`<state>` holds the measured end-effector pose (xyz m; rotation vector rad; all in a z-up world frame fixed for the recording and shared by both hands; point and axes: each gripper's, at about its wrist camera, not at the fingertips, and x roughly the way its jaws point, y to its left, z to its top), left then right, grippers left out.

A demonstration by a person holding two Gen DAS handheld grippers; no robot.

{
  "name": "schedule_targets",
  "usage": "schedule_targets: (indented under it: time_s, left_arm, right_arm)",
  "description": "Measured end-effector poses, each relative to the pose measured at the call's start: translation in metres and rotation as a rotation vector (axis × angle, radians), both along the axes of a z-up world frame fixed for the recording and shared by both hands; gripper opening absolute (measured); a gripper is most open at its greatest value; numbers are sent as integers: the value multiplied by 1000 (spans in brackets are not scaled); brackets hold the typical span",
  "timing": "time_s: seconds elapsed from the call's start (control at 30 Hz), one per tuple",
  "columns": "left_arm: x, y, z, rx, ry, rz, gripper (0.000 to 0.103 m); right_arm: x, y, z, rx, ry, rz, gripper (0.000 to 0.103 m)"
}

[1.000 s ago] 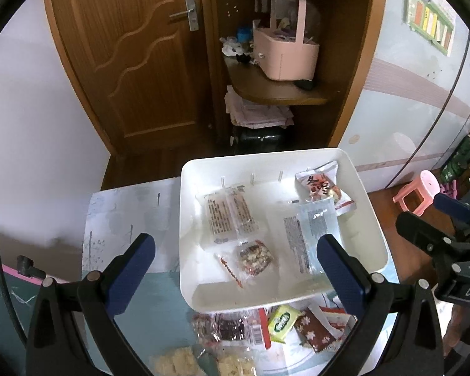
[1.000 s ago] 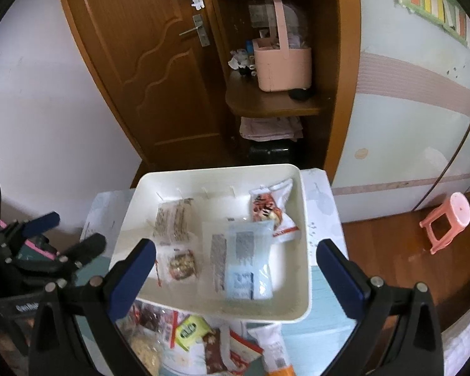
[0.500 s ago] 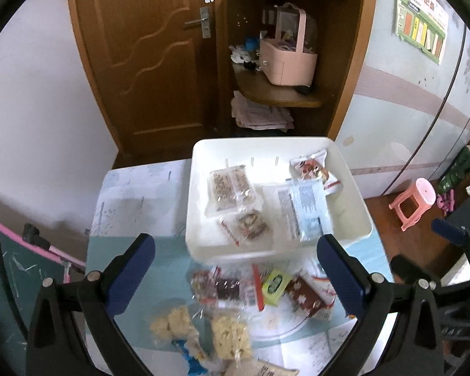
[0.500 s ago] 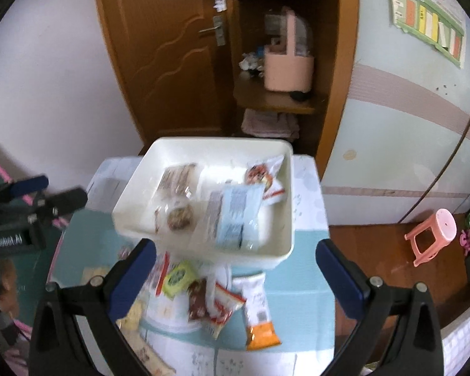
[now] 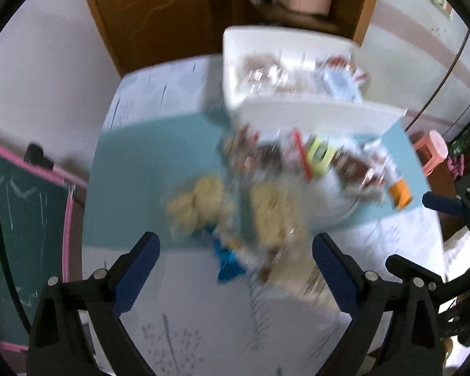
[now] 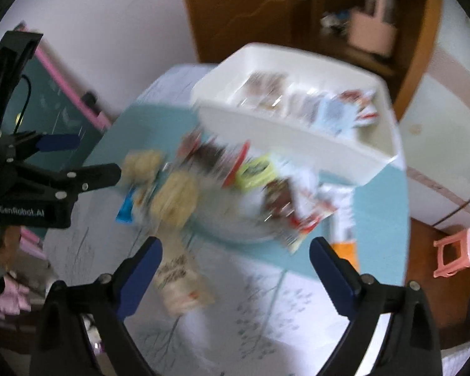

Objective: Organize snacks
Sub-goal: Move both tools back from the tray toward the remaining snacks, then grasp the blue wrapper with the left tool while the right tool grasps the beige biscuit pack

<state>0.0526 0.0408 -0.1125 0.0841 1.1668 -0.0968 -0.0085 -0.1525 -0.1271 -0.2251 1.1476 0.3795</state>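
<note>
Both views heavily motion-blurred. Only readable writing: "GenRobot.AI" on the body of the left gripper, seen at the left of the right wrist view; packet labels too smeared to read.

Left gripper: fingers wide apart, just been closing slightly, nothing between them, above the near snack pile. Right gripper: fingers also wide, likewise closing a little, holding nothing.

One white bin at the far side of the counter, several packets inside, count unclear in the blur. Loose snacks on the counter just near the bin: two pale cracker packs, one blue packet, one yellow-green packet, one orange-ended packet, one beige labelled pouch, dark red-brown packets uncountable.

One pink stool on the floor far right.
</note>
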Motion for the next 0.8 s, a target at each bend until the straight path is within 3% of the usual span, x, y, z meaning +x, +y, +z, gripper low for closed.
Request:
schedule_targets:
  time_s: [0.17, 0.4, 0.47, 0.57, 0.8]
  left_arm:
    - [-23, 21, -33, 14, 54, 0, 93]
    - [-24, 35, -56, 8, 83, 15, 93]
    - [-21, 36, -59, 1, 90, 22, 93]
    - [-14, 37, -64, -9, 101, 31, 93]
    - [4, 35, -75, -35, 124, 60, 93]
  right_arm:
    - [-16, 26, -46, -25, 95, 83, 94]
    - [-25, 55, -85, -68, 139, 175, 89]
    - [-25, 61, -94, -88, 146, 193, 86]
    - [-23, 67, -103, -114, 157, 212, 73]
    - [-28, 75, -106, -172, 99, 294, 58]
